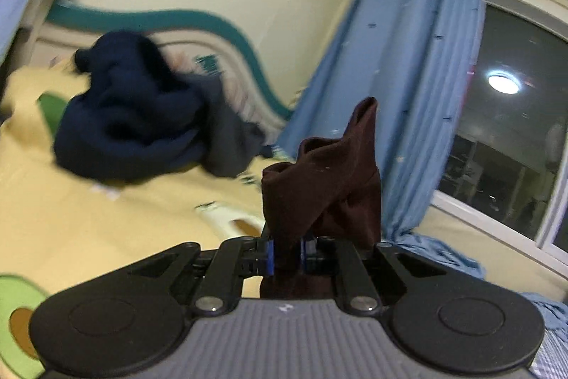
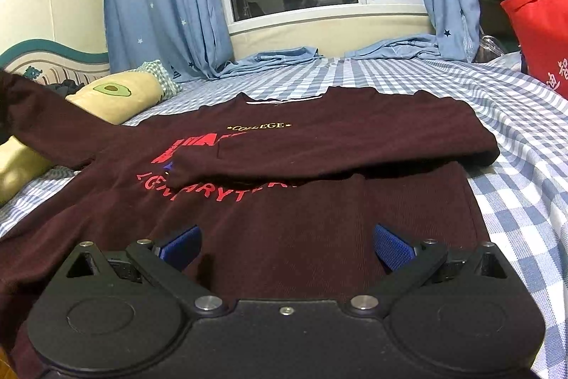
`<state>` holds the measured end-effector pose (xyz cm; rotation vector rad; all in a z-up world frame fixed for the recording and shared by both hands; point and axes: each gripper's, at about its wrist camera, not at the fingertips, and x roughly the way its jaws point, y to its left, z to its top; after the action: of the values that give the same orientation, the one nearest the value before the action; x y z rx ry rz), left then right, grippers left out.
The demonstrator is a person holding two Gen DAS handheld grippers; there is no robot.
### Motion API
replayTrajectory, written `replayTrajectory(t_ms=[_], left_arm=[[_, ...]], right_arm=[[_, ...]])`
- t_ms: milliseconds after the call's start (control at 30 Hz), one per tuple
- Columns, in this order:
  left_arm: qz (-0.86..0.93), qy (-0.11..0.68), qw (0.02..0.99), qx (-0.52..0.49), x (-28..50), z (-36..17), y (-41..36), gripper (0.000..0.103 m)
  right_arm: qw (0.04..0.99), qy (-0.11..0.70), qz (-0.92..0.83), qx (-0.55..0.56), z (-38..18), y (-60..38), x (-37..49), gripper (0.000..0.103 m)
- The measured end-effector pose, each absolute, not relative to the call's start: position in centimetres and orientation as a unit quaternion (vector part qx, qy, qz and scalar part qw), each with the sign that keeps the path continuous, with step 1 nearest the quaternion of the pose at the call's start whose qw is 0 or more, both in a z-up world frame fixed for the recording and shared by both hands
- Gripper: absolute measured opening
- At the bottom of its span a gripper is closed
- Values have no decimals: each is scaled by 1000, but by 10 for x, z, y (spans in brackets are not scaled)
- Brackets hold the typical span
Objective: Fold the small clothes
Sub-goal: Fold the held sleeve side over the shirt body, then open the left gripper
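Clearly the step in hand is the folding of the second sleeve. The maroon sweatshirt [image 2: 319, 187] lies flat, front up, in the middle of the right wrist view, on the blue checked bedsheet [image 2: 525, 201]. One sleeve [image 2: 337, 144] is already laid across the chest, over the red printed letters. The other sleeve [image 2: 46, 119] stretches toward the left edge of that frame and rises off the bed there.

The left gripper [image 1: 287, 253] is clamped on the cuff of this sleeve [image 1: 326, 180]; the dark red cloth stands up bunched between its blue pads [image 1: 269, 254], in the lower middle of the left wrist view. The right gripper [image 2: 285, 245] has its jaws wide apart and holds nothing; it hovers over the lower part of the sweatshirt, at the bottom of its frame.

I judge that the next move asks the left hand to carry the cuff across the chest and lay it over the first sleeve without dragging the body of the garment.

Only the left wrist view shows the grip itself, and also a dark blue heap of clothes [image 1: 131, 116] on a yellow blanket [image 1: 88, 222] in the left part of its frame. Only the right wrist view shows the whole sweatshirt and the empty right gripper.
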<state>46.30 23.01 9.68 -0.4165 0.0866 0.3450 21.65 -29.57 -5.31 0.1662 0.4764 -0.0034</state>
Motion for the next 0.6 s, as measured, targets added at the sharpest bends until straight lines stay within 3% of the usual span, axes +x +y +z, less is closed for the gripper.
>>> replayTrajectory(t_ms=[333, 600], left_arm=[[48, 85, 987, -130, 449, 124, 102, 12], [-56, 202, 961, -182, 441, 79, 20, 12]], right_arm=[[969, 228, 7, 99, -53, -302, 212, 103], [968, 234, 4, 94, -54, -300, 214, 103]])
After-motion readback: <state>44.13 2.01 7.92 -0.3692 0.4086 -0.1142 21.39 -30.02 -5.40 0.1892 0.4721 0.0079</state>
